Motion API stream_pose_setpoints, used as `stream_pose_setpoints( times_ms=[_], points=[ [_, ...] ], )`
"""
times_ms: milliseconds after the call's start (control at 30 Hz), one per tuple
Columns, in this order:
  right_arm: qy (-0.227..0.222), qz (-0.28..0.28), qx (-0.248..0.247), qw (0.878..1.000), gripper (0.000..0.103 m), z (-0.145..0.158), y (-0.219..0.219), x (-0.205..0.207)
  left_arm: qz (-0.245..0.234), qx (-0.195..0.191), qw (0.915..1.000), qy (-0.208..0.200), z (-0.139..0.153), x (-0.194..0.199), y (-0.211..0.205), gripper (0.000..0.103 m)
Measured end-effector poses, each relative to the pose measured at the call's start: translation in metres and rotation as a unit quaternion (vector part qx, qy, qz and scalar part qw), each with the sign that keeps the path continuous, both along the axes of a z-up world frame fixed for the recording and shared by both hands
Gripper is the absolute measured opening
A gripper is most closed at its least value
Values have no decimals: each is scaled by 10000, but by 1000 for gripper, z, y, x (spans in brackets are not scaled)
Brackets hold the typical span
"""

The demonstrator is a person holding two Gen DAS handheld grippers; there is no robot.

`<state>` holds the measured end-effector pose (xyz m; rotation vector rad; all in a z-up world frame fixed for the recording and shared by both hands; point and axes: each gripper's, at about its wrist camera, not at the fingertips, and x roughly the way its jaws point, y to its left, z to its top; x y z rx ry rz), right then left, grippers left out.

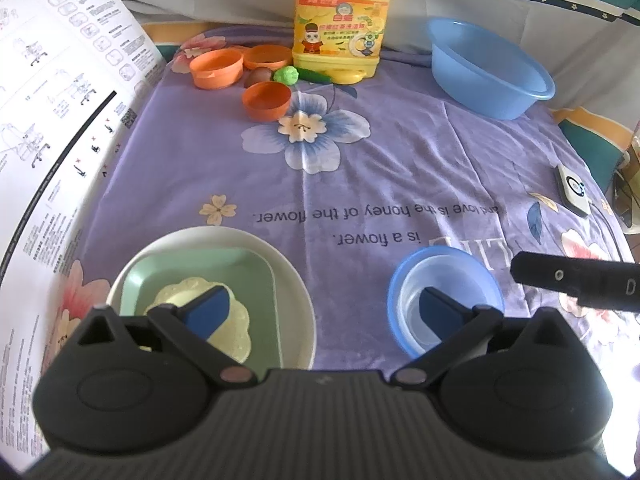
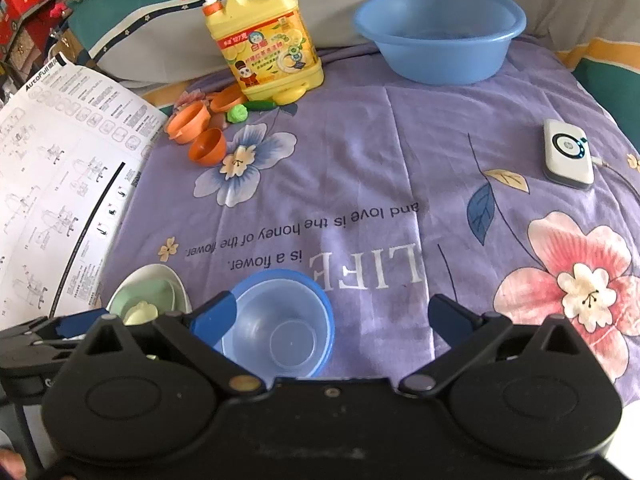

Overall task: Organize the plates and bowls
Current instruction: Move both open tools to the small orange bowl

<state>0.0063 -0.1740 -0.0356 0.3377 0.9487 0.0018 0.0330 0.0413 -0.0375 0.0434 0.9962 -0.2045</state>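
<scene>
A white round plate [image 1: 296,280] holds a green square plate [image 1: 256,276] with a small yellow scalloped dish [image 1: 236,332] on it, near the front left. It also shows in the right wrist view [image 2: 176,280]. A clear bowl [image 1: 444,280] sits nested in a small blue bowl [image 1: 400,280], also in the right wrist view [image 2: 280,320]. My left gripper [image 1: 322,314] is open and empty, between the plates and the bowls. My right gripper [image 2: 332,320] is open and empty, its left finger over the bowls' rim.
A large blue basin [image 2: 440,32] stands at the back right, a yellow detergent jug [image 2: 264,32] at the back. Orange cups [image 1: 266,100] and toy vegetables [image 1: 286,75] lie by the jug. A white device [image 2: 568,152] lies at right. A printed sheet [image 1: 52,120] covers the left.
</scene>
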Motion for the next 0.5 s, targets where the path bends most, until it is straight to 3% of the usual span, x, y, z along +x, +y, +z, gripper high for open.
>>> stream_pose_setpoints(
  times_ms=[500],
  points=[
    [-75, 229, -38, 9997, 103, 9, 31, 64, 320, 288, 9986, -292, 12, 66, 49, 103]
  ],
)
